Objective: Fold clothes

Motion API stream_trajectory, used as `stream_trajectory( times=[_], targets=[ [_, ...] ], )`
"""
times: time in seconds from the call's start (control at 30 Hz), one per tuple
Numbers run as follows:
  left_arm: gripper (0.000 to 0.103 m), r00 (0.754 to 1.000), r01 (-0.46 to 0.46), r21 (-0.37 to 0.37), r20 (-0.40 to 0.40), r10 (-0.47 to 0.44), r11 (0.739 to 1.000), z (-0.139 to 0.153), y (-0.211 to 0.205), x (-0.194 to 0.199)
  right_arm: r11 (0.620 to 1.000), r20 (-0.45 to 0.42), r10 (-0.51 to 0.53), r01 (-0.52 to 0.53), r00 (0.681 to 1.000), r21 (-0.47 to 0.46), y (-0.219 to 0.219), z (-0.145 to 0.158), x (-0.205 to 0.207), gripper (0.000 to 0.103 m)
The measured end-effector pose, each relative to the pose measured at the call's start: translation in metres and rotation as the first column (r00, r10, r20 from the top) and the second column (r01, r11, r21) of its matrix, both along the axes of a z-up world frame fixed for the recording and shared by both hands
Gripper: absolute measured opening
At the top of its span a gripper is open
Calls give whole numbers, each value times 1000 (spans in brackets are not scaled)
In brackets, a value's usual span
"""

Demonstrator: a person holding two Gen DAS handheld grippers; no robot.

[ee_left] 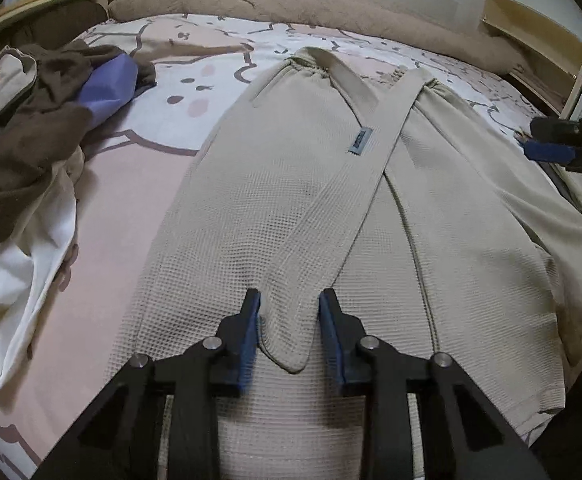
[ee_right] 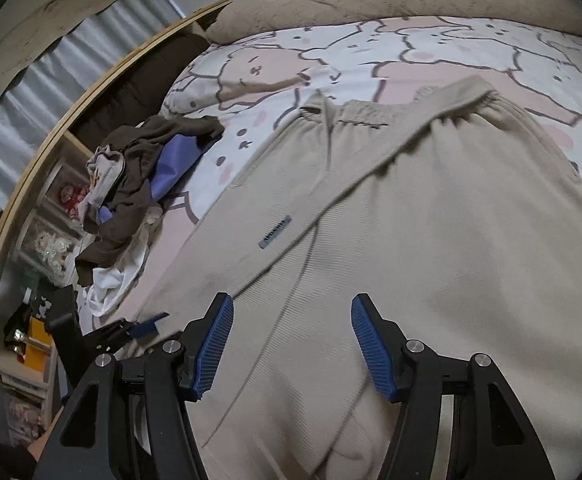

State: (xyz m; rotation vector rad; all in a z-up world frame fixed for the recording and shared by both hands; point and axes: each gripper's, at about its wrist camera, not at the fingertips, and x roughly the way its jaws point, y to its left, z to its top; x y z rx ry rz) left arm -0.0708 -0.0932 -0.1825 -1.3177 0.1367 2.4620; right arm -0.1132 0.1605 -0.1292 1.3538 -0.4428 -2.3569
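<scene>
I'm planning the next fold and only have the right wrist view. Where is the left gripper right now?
Observer: The left gripper straddles the rounded end of one strap lying across the beige garment.
Operator: Is it clamped on that strap?
Observer: No. Its fingers are open, and a gap shows between the strap and the right finger.
Operator: Is there anything off to the right that I can't see?
Observer: A wooden shelf stands beside the bed, past the garment's far right corner.
</scene>
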Motion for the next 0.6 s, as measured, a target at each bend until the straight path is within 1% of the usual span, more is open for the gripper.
stream_trajectory(
  times=[0.1, 0.23, 0.33, 0.4, 0.47, 0.53, 0.6],
  targets=[
    [6, 1000, -25, 56, 0, 25, 998, 7, -8, 0, 1000, 6, -16, 16, 1000, -11, 9, -1, 5, 62],
    [4, 998, -53, 79, -17, 54, 995, 16, -14, 5, 999, 6, -25, 25, 1000, -22, 16, 0, 10, 62],
    [4, 998, -34, 66, -42, 37, 997, 23, -9, 14, 999, 4, -27, 28, 1000, -30, 19, 1, 15, 62],
    [4, 997, 6, 57, -83, -1, 998, 34, -1, 25, 999, -7, -23, 23, 1000, -37, 19, 5, 19, 62],
    [4, 986, 87, 37, -145, -80, 996, 43, 19, 46, 998, -16, -10, 9, 1000, -59, 20, 12, 23, 62],
    [4, 967, 174, 14, -194, -168, 985, 48, 42, 69, 995, -38, 21, -25, 999, -93, 16, 23, 28, 62],
    [4, 937, 258, -13, -240, -253, 966, 53, 65, 92, 993, -74, 55, -62, 996, -96, 7, 34, 33, 63]
  ],
)
